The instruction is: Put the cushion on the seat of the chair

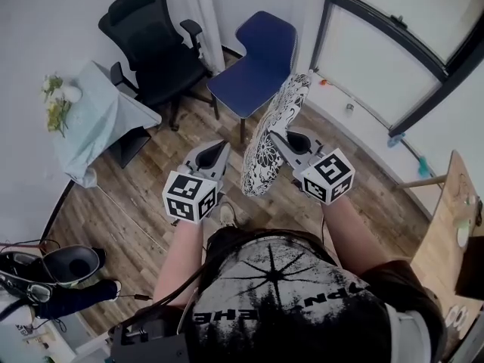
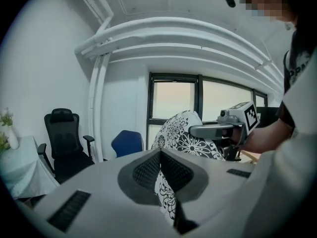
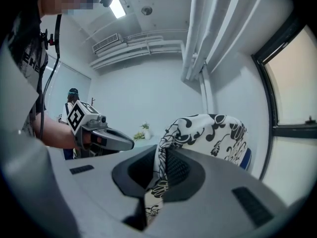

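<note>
A white cushion (image 1: 271, 138) with a black floral print hangs upright in the air between my two grippers. My left gripper (image 1: 222, 151) is shut on its lower edge; the fabric (image 2: 163, 192) is pinched between the jaws. My right gripper (image 1: 278, 138) is shut on the cushion's other edge (image 3: 159, 177), and the cushion's body (image 3: 210, 133) bulges beyond the jaws. The blue chair (image 1: 255, 65) stands ahead on the wooden floor, its seat bare. It shows in the left gripper view (image 2: 127, 143) behind the cushion (image 2: 184, 133).
A black office chair (image 1: 155, 48) stands left of the blue one. Further left is a small table (image 1: 94, 123) with a pale cloth and flowers. A window wall (image 1: 393, 66) runs along the right, a wooden tabletop (image 1: 450, 225) at the right edge, bags (image 1: 53, 274) lower left.
</note>
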A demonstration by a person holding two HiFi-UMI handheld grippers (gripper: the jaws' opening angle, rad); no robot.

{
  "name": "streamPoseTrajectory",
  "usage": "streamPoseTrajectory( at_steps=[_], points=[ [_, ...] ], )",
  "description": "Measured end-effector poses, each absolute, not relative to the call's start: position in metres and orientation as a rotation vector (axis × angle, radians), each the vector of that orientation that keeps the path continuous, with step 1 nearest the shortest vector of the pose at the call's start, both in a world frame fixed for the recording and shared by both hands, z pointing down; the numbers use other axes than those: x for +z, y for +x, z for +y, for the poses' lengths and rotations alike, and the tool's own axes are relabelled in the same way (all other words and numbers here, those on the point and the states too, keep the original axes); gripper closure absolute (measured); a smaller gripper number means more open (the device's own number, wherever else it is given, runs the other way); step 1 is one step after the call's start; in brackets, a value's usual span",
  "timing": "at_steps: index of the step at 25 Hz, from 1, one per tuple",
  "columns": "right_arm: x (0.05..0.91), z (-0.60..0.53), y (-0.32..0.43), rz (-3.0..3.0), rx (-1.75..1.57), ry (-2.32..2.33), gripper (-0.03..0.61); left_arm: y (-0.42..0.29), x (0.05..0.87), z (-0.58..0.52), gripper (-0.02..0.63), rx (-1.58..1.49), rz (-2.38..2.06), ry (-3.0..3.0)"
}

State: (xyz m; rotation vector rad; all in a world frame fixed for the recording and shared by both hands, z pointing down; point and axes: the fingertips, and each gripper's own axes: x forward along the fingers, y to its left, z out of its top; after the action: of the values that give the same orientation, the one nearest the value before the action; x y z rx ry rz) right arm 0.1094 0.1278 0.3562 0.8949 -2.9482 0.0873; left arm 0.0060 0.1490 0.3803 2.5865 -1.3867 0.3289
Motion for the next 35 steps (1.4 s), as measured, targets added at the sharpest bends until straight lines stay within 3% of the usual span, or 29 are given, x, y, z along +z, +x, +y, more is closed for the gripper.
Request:
streamPoseTrajectory(
  at_steps=[9,35],
  points=[
    [0.38,0.094,0.092,-2.873,0.108,0.946,0.549,-0.024,0.407,0.116,0.598,0.341,-1.354,2.553],
    [0.417,-0.06,-0.05,-2.707,0.22,1.177,0.549,-0.176,0.433,-0.044,0.598,0.419,-1.078,2.664]
  ],
)
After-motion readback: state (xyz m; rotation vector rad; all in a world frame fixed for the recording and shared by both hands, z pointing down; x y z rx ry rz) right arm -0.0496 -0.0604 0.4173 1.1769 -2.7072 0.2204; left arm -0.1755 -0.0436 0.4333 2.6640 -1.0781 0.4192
